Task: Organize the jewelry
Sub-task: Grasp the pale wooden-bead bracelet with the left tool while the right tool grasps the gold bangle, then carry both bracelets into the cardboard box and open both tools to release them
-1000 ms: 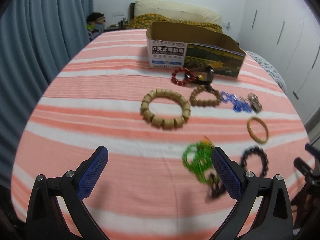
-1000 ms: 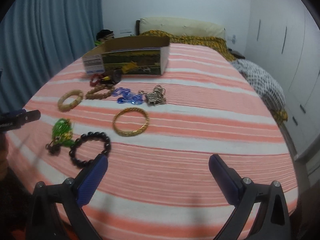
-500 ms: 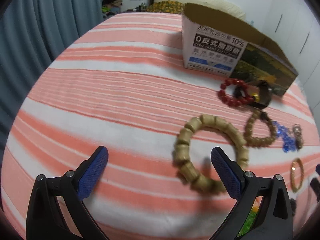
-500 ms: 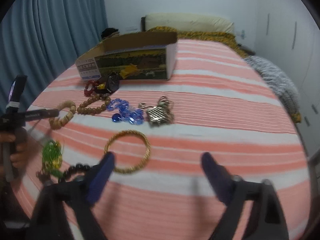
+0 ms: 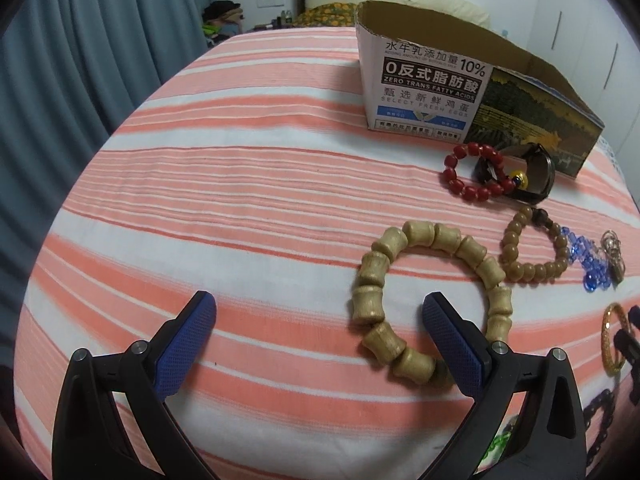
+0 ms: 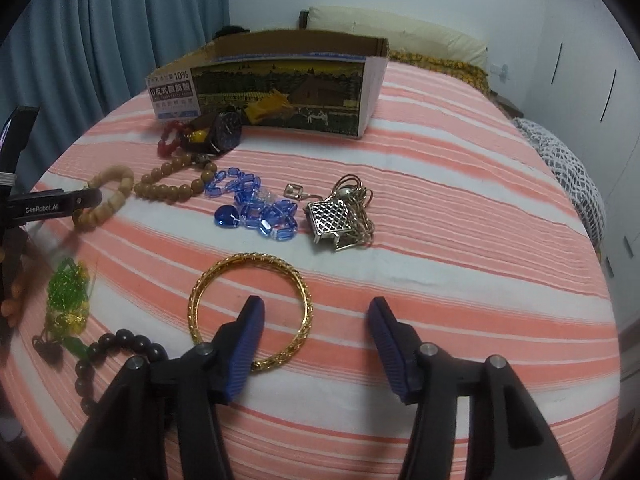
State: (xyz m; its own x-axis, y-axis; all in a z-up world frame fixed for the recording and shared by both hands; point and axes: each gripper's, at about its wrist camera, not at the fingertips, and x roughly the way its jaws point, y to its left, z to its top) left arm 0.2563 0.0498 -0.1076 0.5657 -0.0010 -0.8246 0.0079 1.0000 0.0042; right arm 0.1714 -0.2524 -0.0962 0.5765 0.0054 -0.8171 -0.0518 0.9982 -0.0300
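Observation:
Jewelry lies on the striped bed in front of an open cardboard box [image 5: 424,92] [image 6: 280,88]. My left gripper [image 5: 320,304] is open; its right finger rests inside the big wooden bead bracelet [image 5: 400,264]. My right gripper [image 6: 316,312] is open; its left finger sits inside the gold bangle [image 6: 224,280], the right finger outside it. Nearby lie a red bead bracelet [image 5: 460,176], a watch [image 6: 228,132], a brown bead bracelet [image 6: 176,188], blue crystal beads [image 6: 256,208], a silver keychain [image 6: 336,216], green beads [image 6: 66,296] and a black bead bracelet [image 6: 112,348].
The bed cover [image 5: 240,184] has pink and white stripes. A blue curtain [image 5: 80,40] hangs on the left. Pillows [image 6: 400,32] lie at the head. White wardrobes [image 6: 592,60] stand on the right, past the bed edge.
My left gripper has moved forward and down to the wooden bracelet. My right gripper has moved forward and down over the gold bangle and narrowed its opening.

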